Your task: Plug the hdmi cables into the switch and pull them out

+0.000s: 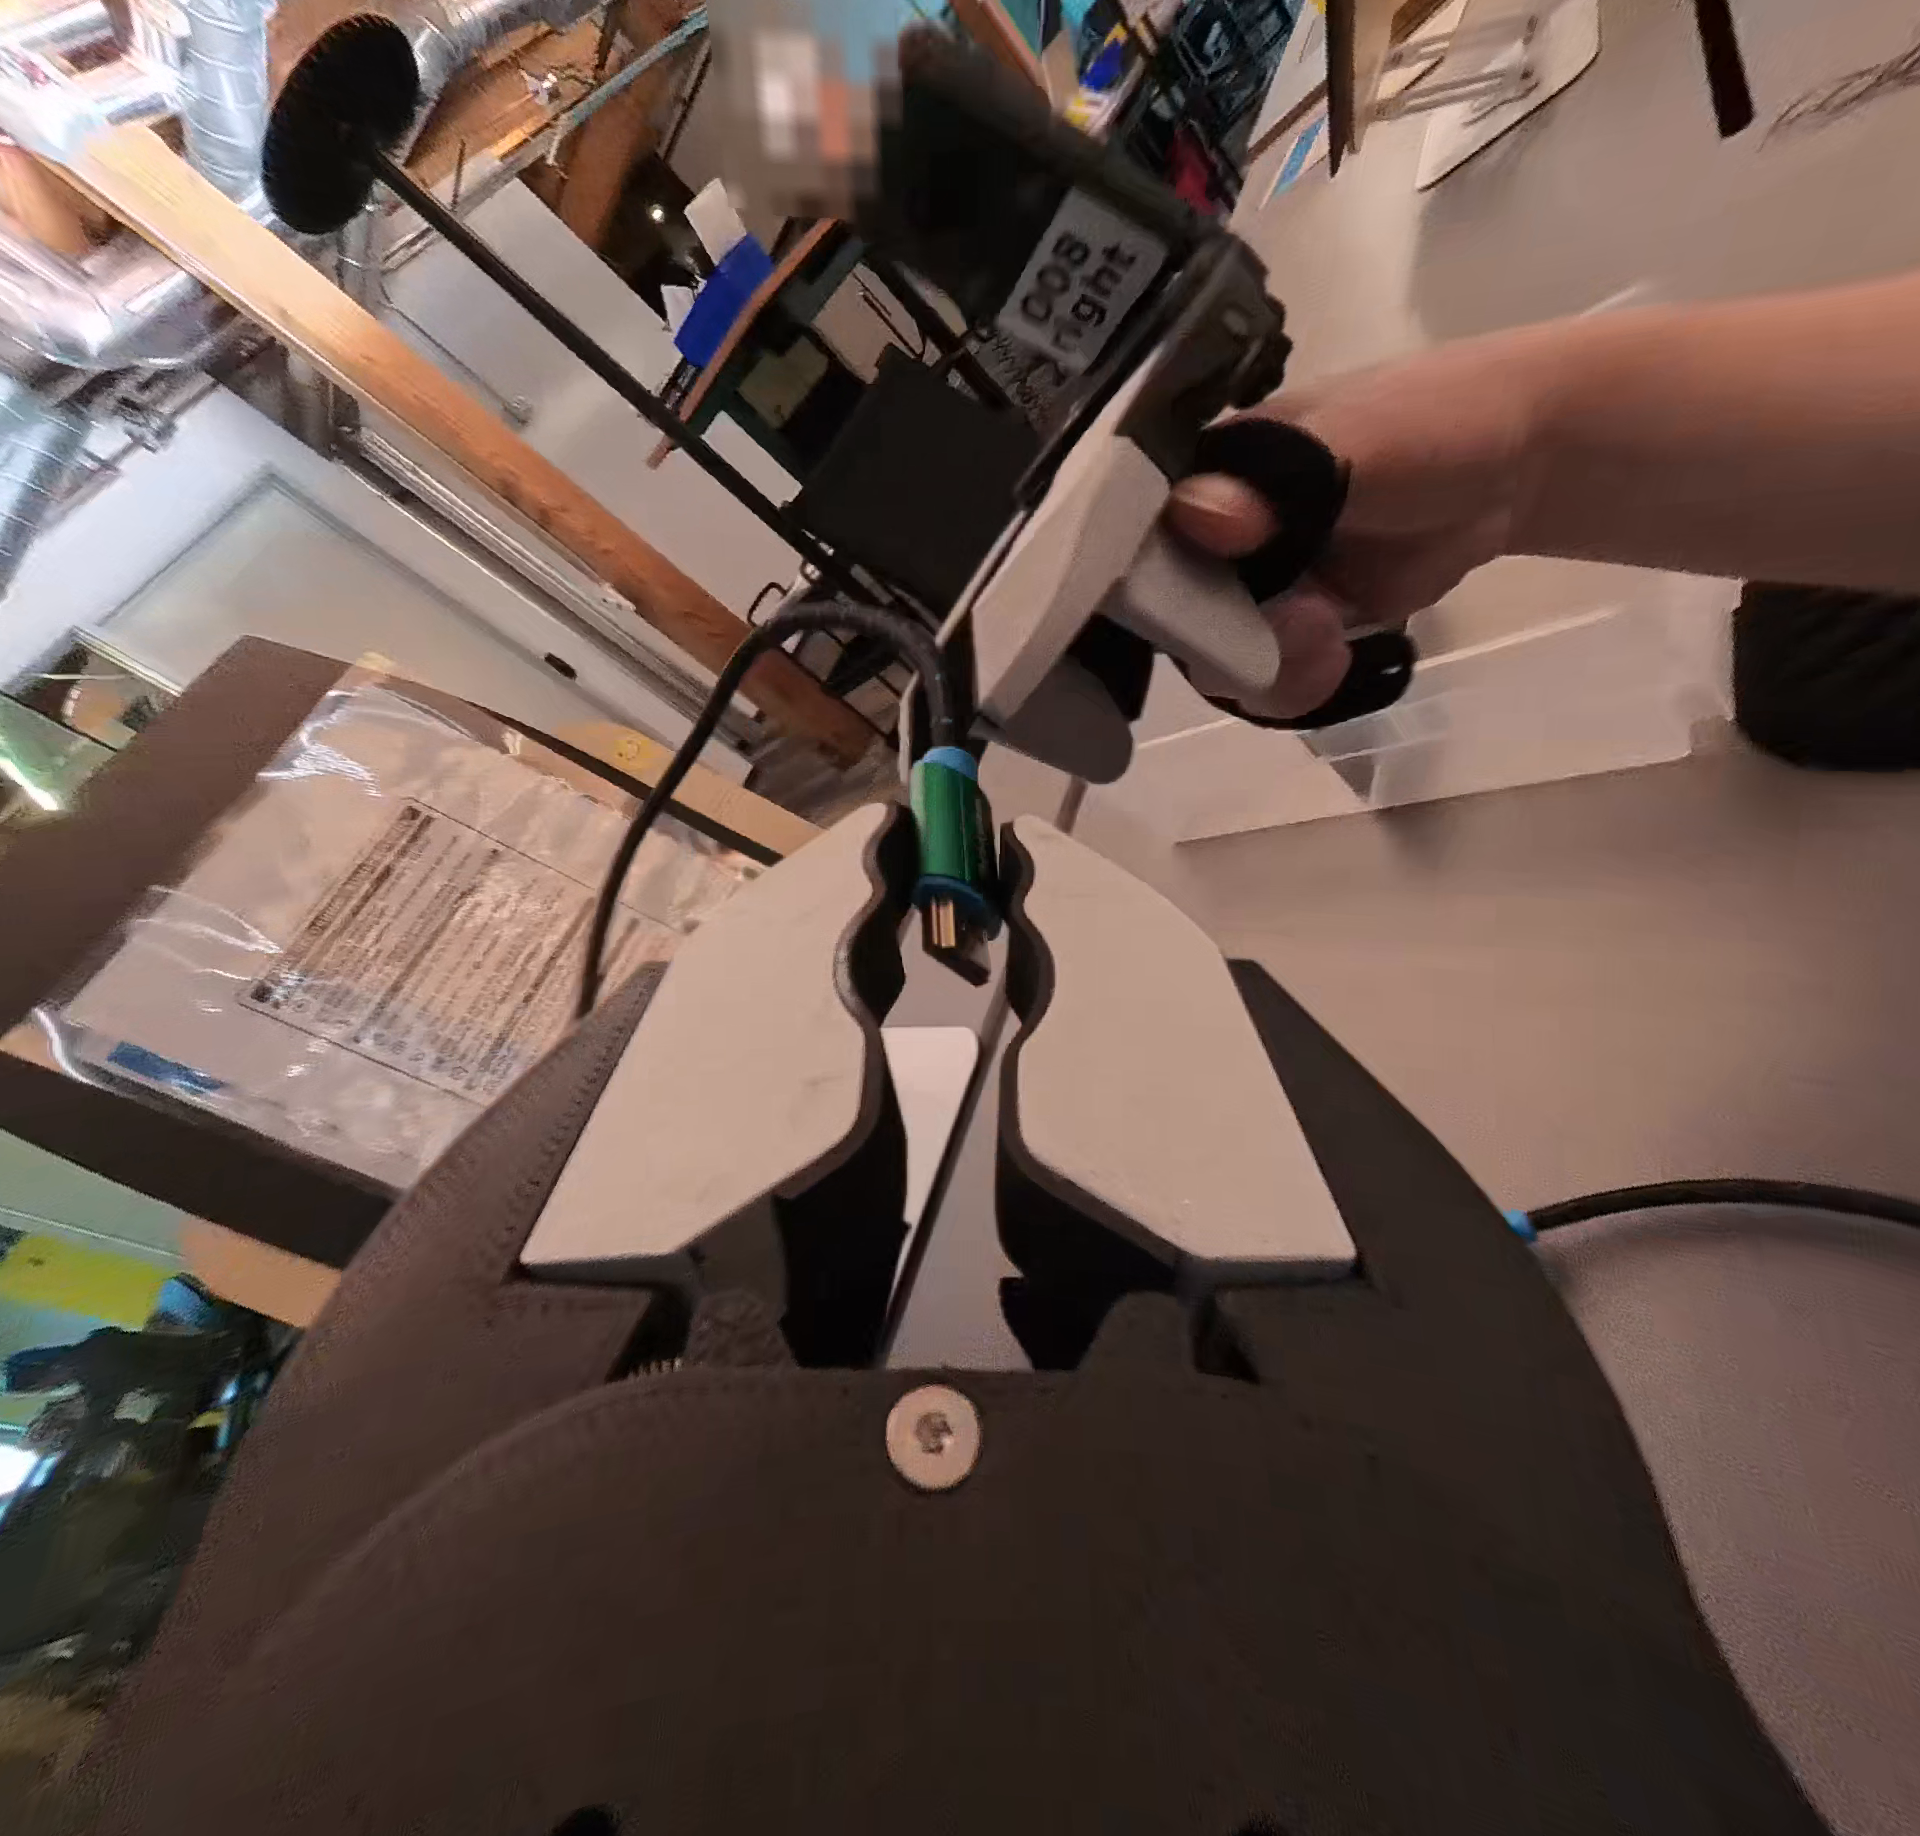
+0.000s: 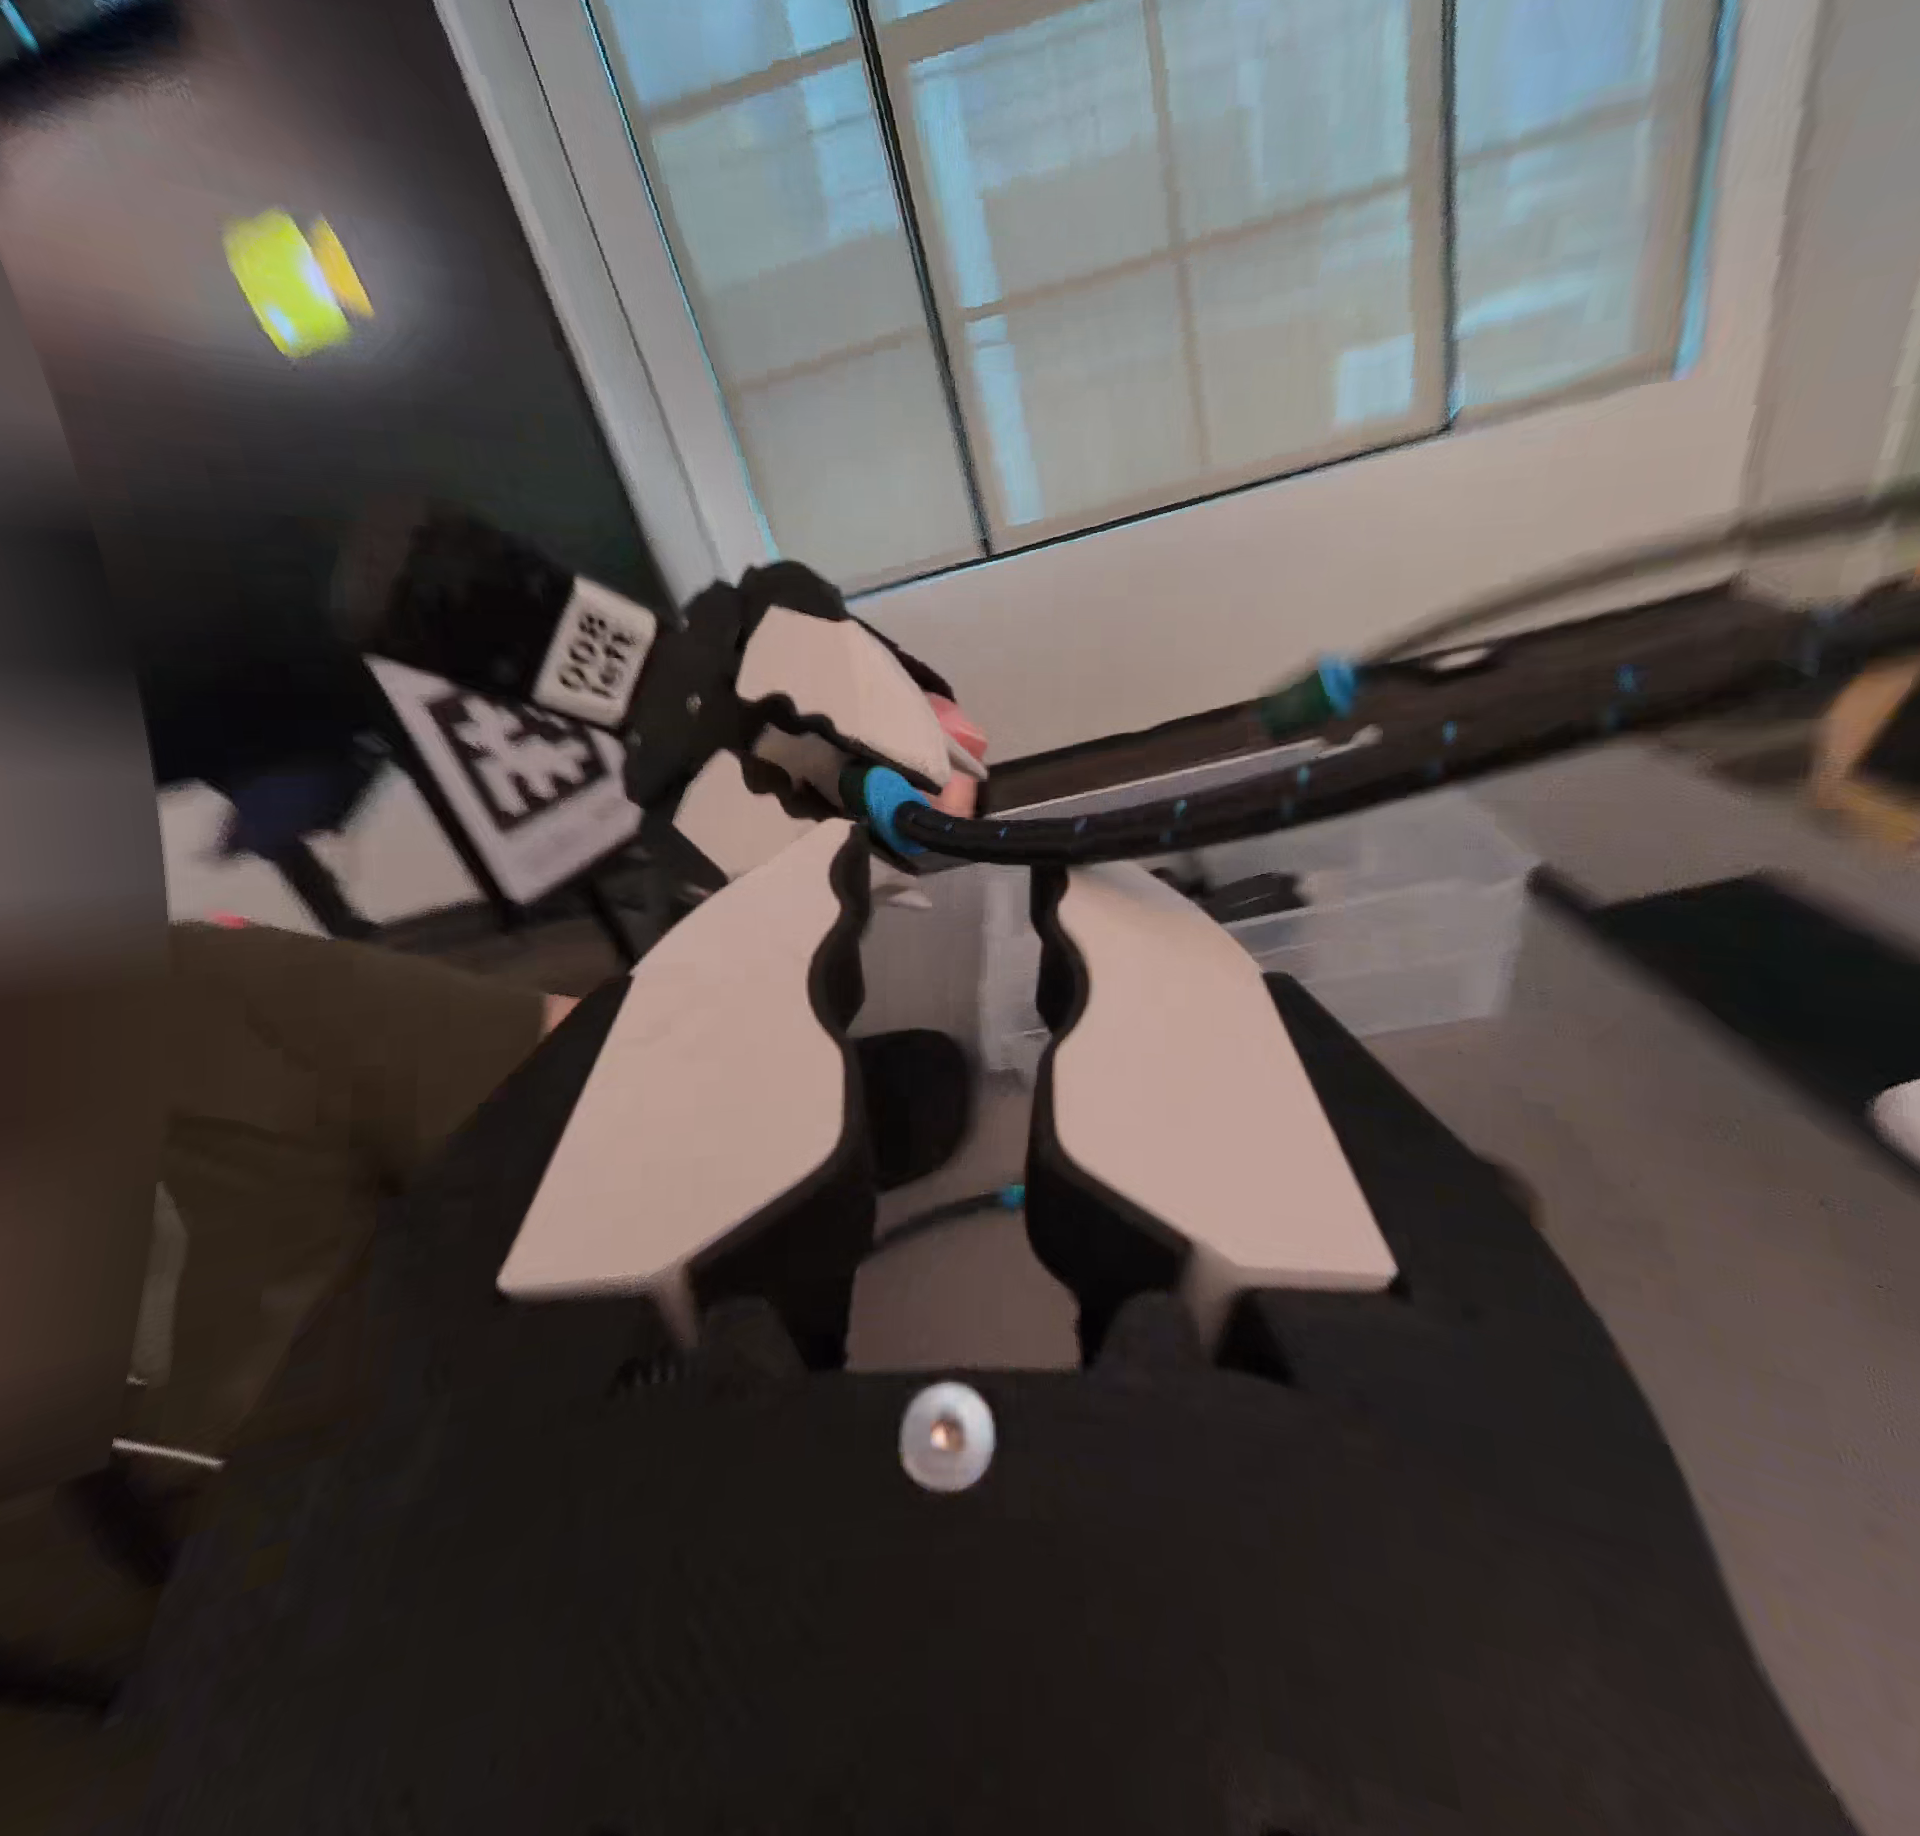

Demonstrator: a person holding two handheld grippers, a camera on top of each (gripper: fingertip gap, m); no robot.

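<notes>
My left gripper [image 1: 954, 828] is shut on a green HDMI plug with blue collars [image 1: 940, 856], held in the air. Its metal tip [image 1: 951, 939] points back at the camera. The black braided cable [image 1: 665, 820] loops up and left, then hangs down. The right wrist view shows the left gripper [image 2: 914, 773] farther off, with the plug's blue collar [image 2: 888, 799] and the cable [image 2: 1247, 799] running right. My right gripper [image 2: 945, 872] is open and empty, its tips just under that cable. It also shows in the left wrist view [image 1: 1049, 737], beside the cable behind the plug. I cannot make out the switch.
A second black cable with a blue collar [image 1: 1704, 1196] lies on the grey table at right. A blurred second green plug [image 2: 1309, 690] shows farther back. A clear plastic bin [image 2: 1371, 913] stands ahead. A plastic bag with a printed sheet [image 1: 416, 903] lies at left.
</notes>
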